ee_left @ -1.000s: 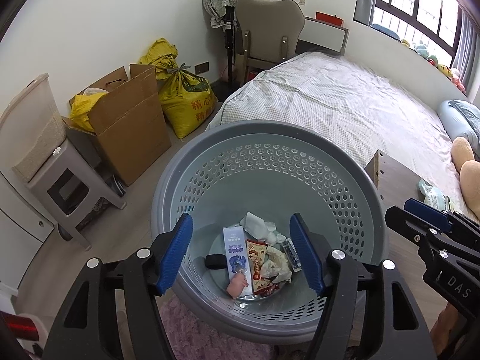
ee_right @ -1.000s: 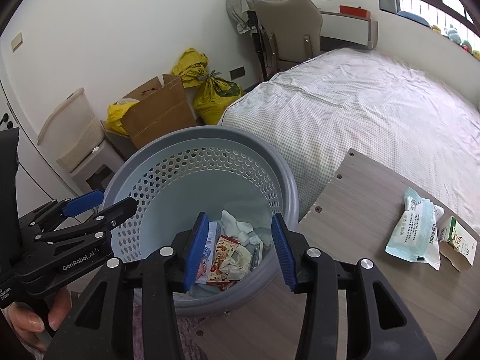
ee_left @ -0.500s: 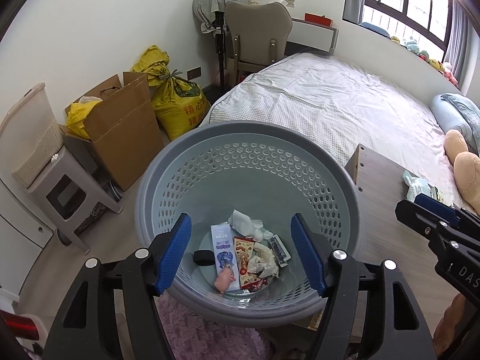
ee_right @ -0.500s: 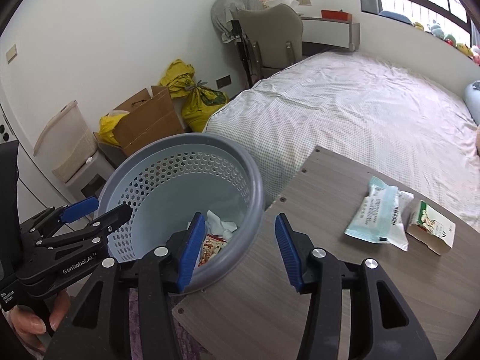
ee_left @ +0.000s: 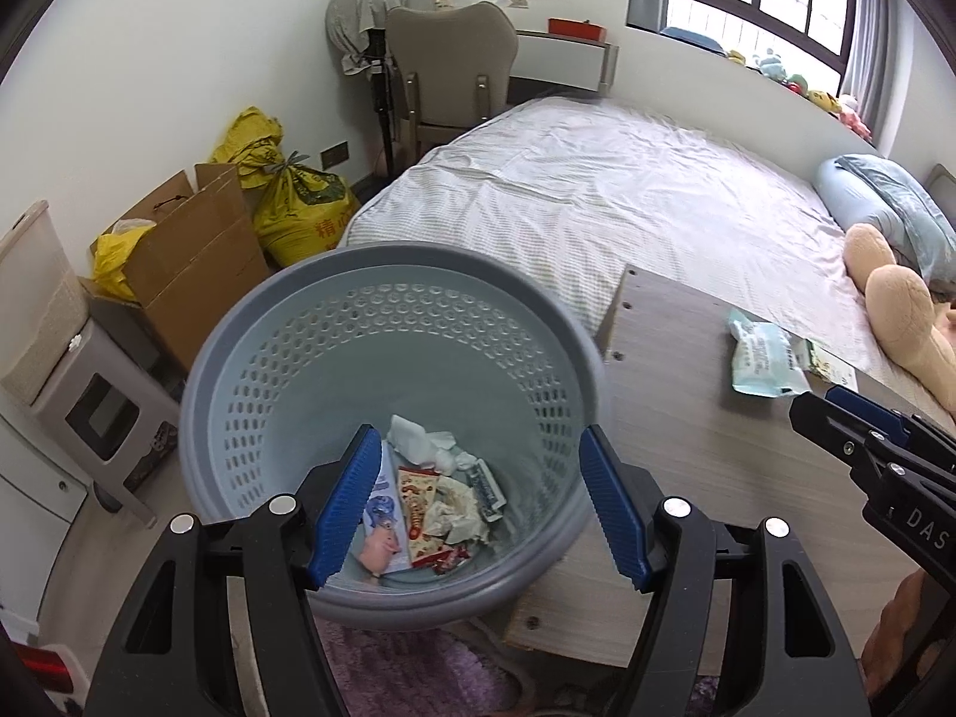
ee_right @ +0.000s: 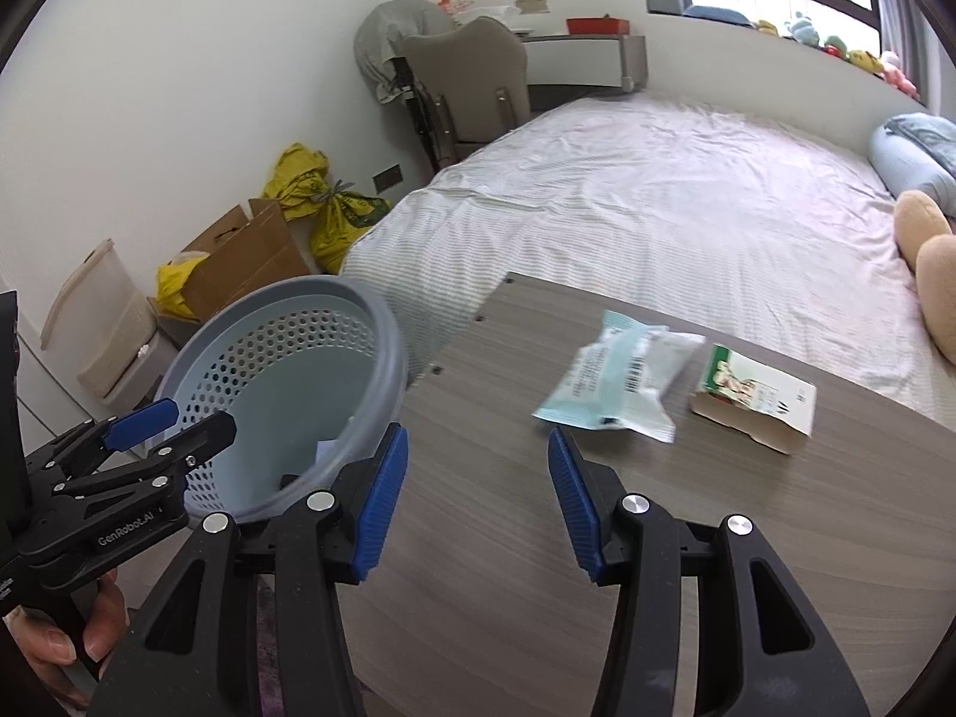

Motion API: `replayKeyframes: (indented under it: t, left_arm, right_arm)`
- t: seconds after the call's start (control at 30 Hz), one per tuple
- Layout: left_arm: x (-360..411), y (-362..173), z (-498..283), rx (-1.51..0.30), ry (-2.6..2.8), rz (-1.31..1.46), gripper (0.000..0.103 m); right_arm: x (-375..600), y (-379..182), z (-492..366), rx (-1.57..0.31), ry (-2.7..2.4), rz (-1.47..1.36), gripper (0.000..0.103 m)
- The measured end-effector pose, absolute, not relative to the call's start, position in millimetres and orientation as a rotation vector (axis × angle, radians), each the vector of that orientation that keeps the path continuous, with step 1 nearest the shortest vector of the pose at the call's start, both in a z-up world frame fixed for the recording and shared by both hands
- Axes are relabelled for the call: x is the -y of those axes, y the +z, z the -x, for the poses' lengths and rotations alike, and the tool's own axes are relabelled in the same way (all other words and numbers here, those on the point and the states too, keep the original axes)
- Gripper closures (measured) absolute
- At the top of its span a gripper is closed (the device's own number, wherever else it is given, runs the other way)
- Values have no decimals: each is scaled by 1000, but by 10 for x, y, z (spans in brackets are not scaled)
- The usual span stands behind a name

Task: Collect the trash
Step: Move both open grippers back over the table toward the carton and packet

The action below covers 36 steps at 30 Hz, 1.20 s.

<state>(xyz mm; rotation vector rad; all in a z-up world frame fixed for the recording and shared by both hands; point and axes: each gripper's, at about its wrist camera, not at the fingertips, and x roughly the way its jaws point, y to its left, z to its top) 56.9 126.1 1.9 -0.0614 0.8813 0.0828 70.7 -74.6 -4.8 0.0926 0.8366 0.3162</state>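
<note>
A grey perforated basket [ee_left: 394, 266] stands on the floor against the left end of a low wooden table [ee_left: 687, 436]. Crumpled tissues and snack wrappers [ee_left: 436, 496] lie at its bottom. My left gripper [ee_left: 479, 436] hangs open above the basket with nothing between its fingers. On the table lie a teal plastic packet [ee_right: 621, 382] and a small green-and-white carton [ee_right: 753, 400] beside it. My right gripper [ee_right: 478, 436] is open over the bare tabletop, short of the packet and holding nothing. Both the packet [ee_left: 762, 361] and the right gripper [ee_left: 836, 412] also show in the left wrist view.
A bed [ee_right: 657, 197] runs behind the table, with a plush toy [ee_left: 896, 310] on it. A cardboard box [ee_left: 191, 263], yellow bags [ee_left: 293, 209], a stool [ee_left: 95, 412] and a chair [ee_left: 454, 60] line the wall. A purple rug [ee_left: 406, 669] lies under the basket.
Both grippers have moved right. The right one has gone from above the basket to above the tabletop, and the packet and carton now sit closer to it. The basket has slid left in both views.
</note>
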Motion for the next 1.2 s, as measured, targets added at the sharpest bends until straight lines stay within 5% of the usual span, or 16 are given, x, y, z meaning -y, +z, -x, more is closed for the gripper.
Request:
replayKeyframes:
  t: [0.93,1.2]
  left_arm:
    - [16,-31,-980,-892,-116,-30,37]
    - [128,-51,-1093,-900,-125,-38,37]
  right_arm:
    - [2158,-349,-836,-851,102,-188,54]
    - [2218,-364,-1089,-854,153,-113,45]
